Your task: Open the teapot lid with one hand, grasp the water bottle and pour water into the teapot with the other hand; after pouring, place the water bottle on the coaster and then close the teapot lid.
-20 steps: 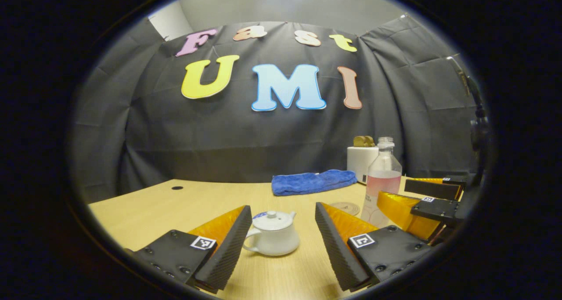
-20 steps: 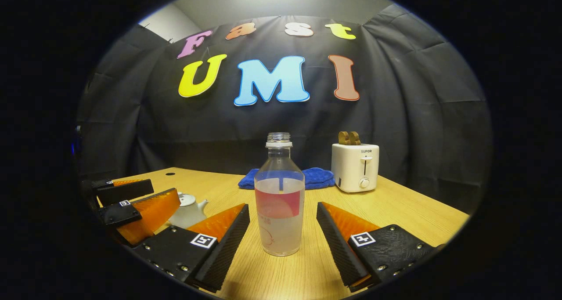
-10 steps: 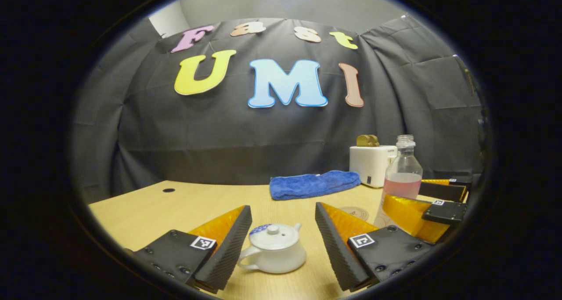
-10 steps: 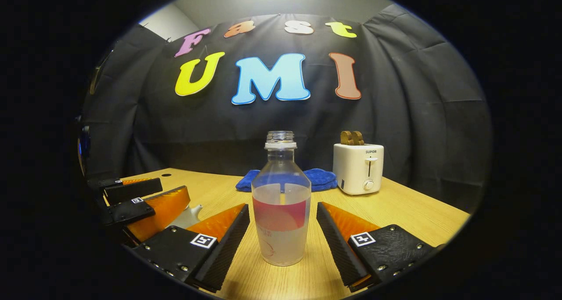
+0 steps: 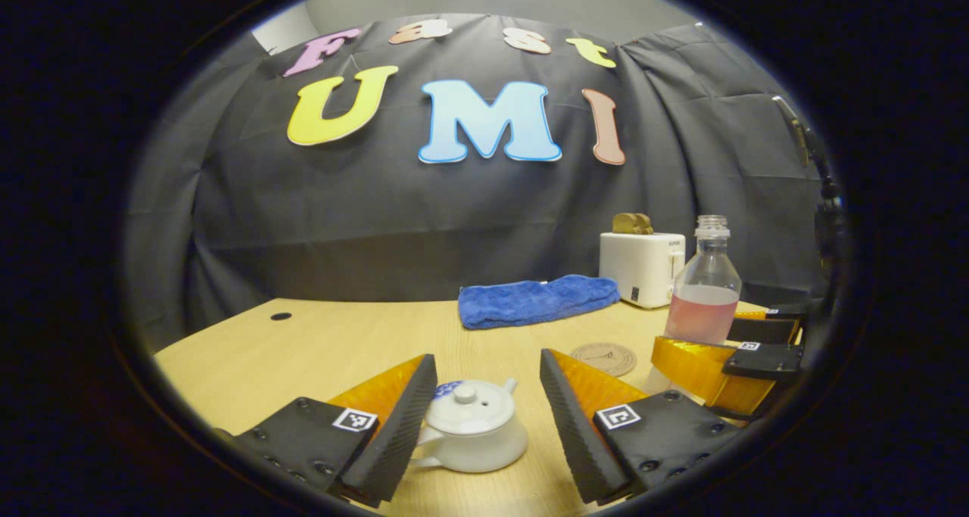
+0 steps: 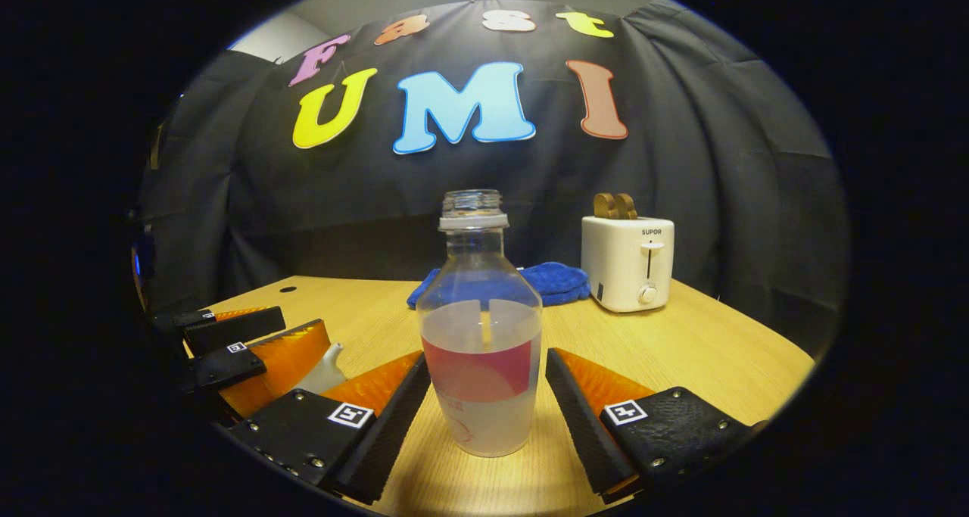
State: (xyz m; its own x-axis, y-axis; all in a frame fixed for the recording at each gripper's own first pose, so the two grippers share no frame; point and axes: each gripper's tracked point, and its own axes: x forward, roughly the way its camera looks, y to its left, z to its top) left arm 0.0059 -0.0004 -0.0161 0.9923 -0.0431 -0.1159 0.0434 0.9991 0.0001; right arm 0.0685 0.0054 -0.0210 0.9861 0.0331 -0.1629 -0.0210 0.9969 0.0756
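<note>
Two grippers sit low and level over the desk [image 6: 704,350], each pointing toward the back of the booth.

From the left gripper view, the left gripper [image 5: 484,418] has its jaws spread wide, and the white teapot [image 5: 473,430] stands on the desk between them with its lid [image 5: 469,403] on. The handle sits close against the left jaw, though I cannot tell whether they touch; the right jaw is clear of the pot. Beyond the right jaw lies the round coaster [image 5: 604,358], and further right the right gripper comes in beside the water bottle.

From the right gripper view, the right gripper [image 6: 488,418] is likewise open, jaws wide on either side of the water bottle [image 6: 481,350], neither one pressing on it. The bottle stands upright, uncapped, about half full, with a red label band whose print is too small to read. Behind the right jaw stands a white toaster [image 6: 627,263] with a short brand word on its front, and a blue cloth [image 6: 556,281] lies beside it. Off past the left jaw the left gripper reaches in, the teapot's spout peeking out behind it.
</note>
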